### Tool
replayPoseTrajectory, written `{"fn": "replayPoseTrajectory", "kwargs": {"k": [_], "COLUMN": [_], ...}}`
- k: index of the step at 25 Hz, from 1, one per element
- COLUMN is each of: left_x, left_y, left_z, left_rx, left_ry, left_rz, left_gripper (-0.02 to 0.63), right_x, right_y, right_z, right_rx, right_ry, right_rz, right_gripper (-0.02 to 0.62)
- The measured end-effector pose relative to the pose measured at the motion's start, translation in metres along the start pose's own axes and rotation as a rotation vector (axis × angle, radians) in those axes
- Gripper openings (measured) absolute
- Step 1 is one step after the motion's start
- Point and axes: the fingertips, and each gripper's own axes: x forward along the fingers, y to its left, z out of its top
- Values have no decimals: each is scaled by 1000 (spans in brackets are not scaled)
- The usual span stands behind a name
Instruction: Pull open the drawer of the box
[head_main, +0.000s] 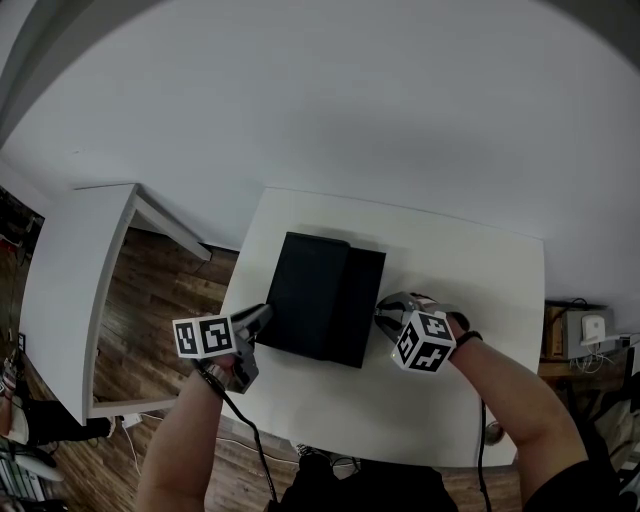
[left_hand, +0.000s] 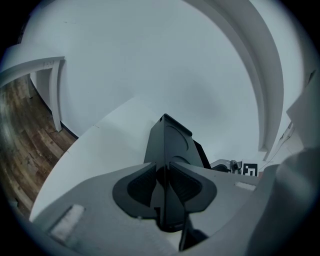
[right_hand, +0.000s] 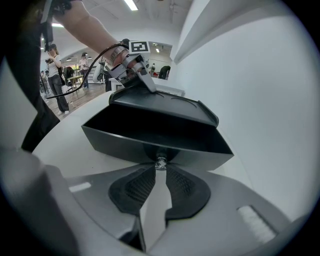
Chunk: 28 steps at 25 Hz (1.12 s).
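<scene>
Black box (head_main: 305, 290) sits mid-table on the white table (head_main: 450, 270), long side running near to far. Its drawer (head_main: 366, 305) sticks part-way out of the right side, and in the right gripper view the open tray faces the camera under the box's top panel. Left gripper (head_main: 262, 318) is at the box's left near edge: jaws narrow, pads clamped on that thin black edge, which runs straight up between them in the left gripper view. Right gripper (right_hand: 160, 172) is at the drawer front: jaws nearly together, tips pinching the small silver knob (right_hand: 160, 162) at the middle of the front wall. Both grippers are low, just above the tabletop, on opposite sides of the box. A second white table (head_main: 70, 280) stands to the left, with wood floor (head_main: 150, 310) between the two.
</scene>
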Motion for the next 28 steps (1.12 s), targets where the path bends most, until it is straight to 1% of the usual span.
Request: {"fn": "replayPoseTrajectory", "kwargs": {"k": [28], "left_x": [-1], "left_y": [1], "left_z": [0], "left_rx": [-12], "left_ry": [-9], "left_rz": [0], "left_gripper": [95], "right_x": [-22], "right_y": [1], "right_z": [-28], "right_rx": [35], "right_ry": [16], "right_rz": [-34], "right_gripper": [69]}}
